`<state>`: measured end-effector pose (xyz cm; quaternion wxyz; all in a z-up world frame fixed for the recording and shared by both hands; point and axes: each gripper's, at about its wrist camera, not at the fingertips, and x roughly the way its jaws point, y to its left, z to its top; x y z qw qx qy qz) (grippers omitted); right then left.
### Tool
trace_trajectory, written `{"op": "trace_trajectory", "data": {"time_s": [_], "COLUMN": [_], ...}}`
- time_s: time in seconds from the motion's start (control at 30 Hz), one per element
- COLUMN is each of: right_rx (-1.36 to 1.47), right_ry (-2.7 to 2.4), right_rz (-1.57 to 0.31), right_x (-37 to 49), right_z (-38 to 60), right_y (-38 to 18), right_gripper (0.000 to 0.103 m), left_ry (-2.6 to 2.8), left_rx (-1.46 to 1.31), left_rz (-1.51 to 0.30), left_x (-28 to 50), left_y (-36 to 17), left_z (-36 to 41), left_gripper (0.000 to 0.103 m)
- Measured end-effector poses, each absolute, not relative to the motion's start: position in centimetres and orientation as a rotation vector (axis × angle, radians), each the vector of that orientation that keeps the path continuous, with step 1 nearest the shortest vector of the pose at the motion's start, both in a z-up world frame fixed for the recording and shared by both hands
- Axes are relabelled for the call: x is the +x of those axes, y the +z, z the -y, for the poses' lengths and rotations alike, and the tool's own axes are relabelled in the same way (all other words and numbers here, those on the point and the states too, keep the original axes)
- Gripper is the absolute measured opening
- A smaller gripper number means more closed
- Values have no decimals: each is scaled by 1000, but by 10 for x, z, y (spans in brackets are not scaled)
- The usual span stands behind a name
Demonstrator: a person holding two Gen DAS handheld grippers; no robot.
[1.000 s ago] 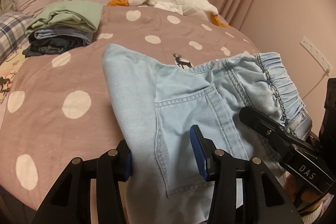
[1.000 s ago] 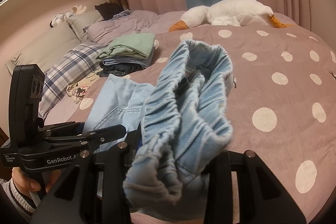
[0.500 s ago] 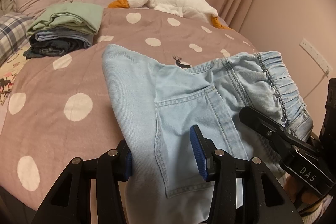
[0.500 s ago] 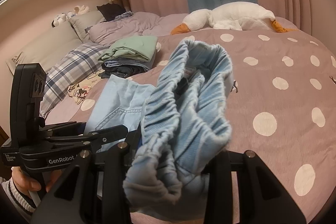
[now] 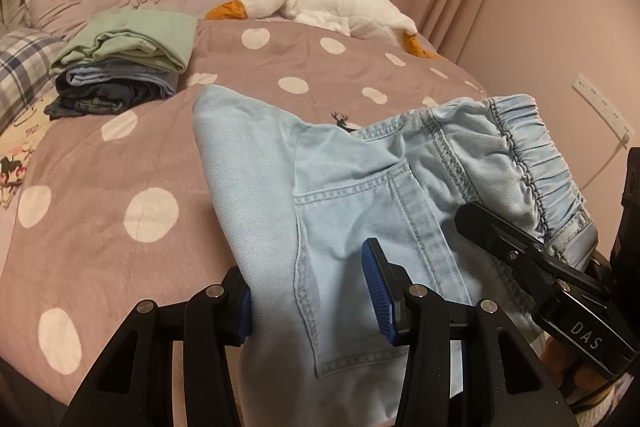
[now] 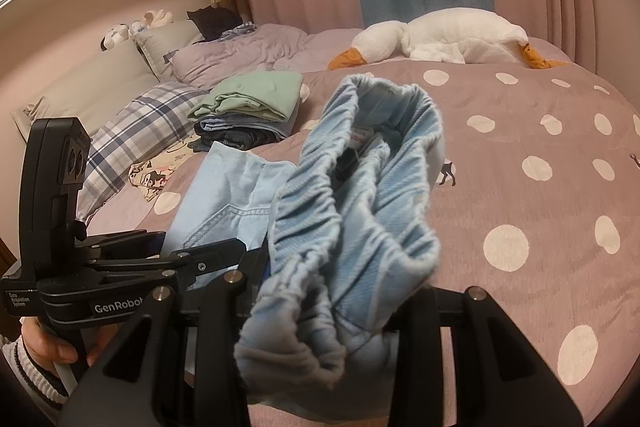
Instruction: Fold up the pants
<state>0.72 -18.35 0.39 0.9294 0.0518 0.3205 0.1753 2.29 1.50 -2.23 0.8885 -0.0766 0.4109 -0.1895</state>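
Pants (image 5: pixel 360 187) in pale blue denim lie partly on the dotted bedspread (image 5: pixel 120 163) near the bed's front edge, with the gathered waistband (image 6: pixel 352 211) raised off the bed and bunched toward the right. The left gripper (image 5: pixel 310 297) has fabric from the pocket area running between its blue pads (image 5: pixel 376 291); the left pad seems to touch the cloth, but the right pad stands partly clear, so whether it truly pinches I cannot tell. The right gripper (image 6: pixel 332 311) has the waistband heaped between its fingers, and the cloth standing up there suggests a grip, though the pads themselves are hidden.

By my reading, the step in hand is lifting the waist end to lay it flat or carry it over the leg part, an early fold rather than the last one. The next move calls for both hands to travel together, keeping the waistband taut between them, and to set it down square so no crease gets trapped. A stack of folded clothes (image 5: pixel 124 67) waits well apart, toward the pillows.
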Motion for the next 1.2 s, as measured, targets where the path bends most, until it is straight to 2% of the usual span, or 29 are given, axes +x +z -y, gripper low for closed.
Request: {"op": "trace_trajectory", "data": {"time_s": [1.2], "right_rx": [98], "right_ry": [368], "right_rz": [-640], "right_x": [40], "right_z": [193], "right_y": [7], "right_gripper": [37], "left_ry": [-381], "left_rx": [-113], "left_rz": [-871], "left_x": [59], "left_y": [-21], "left_z": [4], "left_gripper": [47]}}
